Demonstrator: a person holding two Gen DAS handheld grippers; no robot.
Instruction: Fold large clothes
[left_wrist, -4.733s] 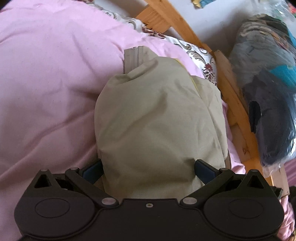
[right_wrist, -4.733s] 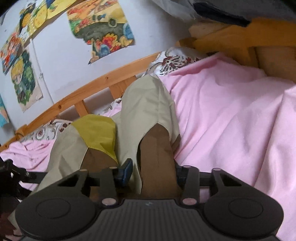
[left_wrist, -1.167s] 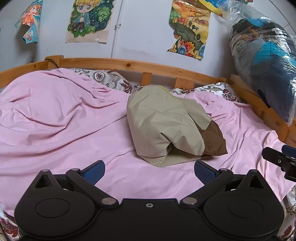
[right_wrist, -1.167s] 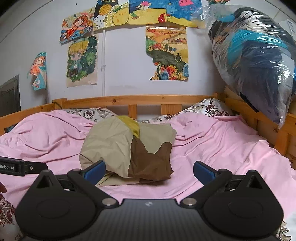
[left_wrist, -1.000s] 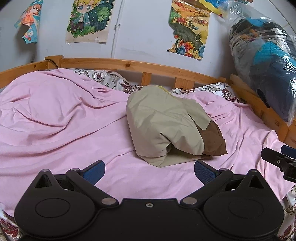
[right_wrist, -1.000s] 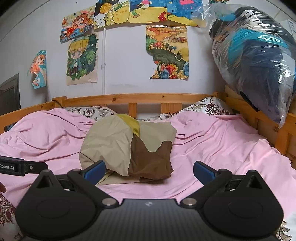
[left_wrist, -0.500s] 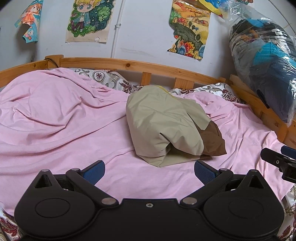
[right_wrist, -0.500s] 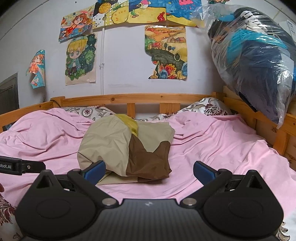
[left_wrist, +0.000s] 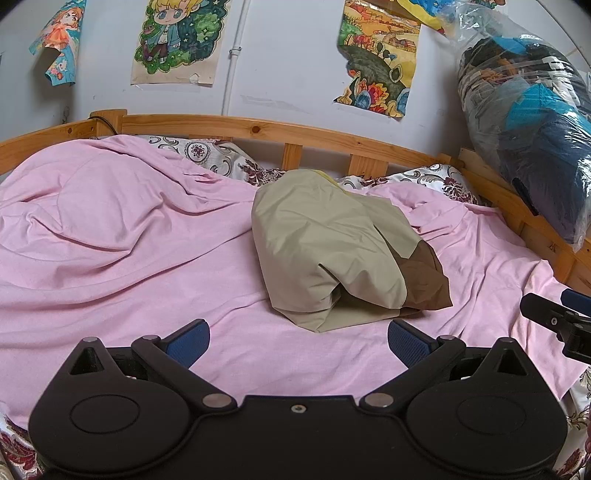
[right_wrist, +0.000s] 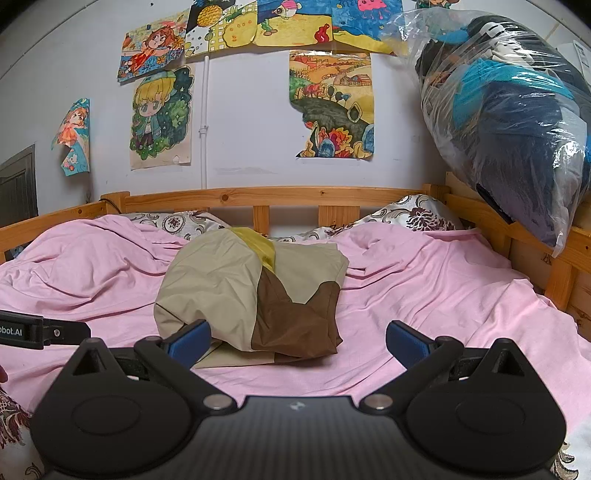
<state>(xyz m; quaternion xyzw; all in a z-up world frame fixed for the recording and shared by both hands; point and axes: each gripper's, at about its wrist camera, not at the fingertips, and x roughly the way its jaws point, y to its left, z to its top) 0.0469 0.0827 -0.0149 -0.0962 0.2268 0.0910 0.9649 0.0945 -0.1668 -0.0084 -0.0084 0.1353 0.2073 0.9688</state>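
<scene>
I hold my left gripper and right gripper back with fingers spread and empty, because the folded jacket rests finished mid-bed on the pink sheet.

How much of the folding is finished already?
Nearly all, it seems. The beige, brown and yellow garment lies as a folded bundle on the pink bedsheet. Nothing is in hand: the left gripper and right gripper are both open and apart from it. At most a tidy-up remains.
</scene>
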